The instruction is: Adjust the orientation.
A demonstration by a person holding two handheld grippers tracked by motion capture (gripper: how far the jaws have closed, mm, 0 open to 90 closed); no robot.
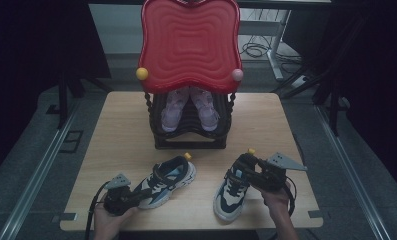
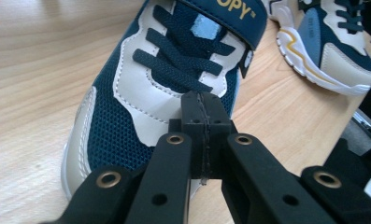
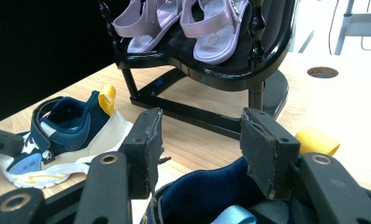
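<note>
On the wooden counter [image 1: 121,130], two navy-and-white sneakers lie near the front edge. The left sneaker [image 1: 167,181] sits left of the middle, toe toward the front-left corner; the left tool [image 2: 204,116] has its jaws pressed together, empty, tips just over the laces (whether they touch is unclear). The right sneaker [image 1: 232,187] lies toward the front-right corner, and the right tool [image 3: 199,149] stands spread across its heel opening. A black shoe rack [image 1: 191,127] with lilac sandals [image 3: 211,28] stands at the back edge.

From above we look down the worktop [image 1: 126,130]; both gripper views sit close, sharing the left sneaker [image 2: 141,93] with it.
</note>
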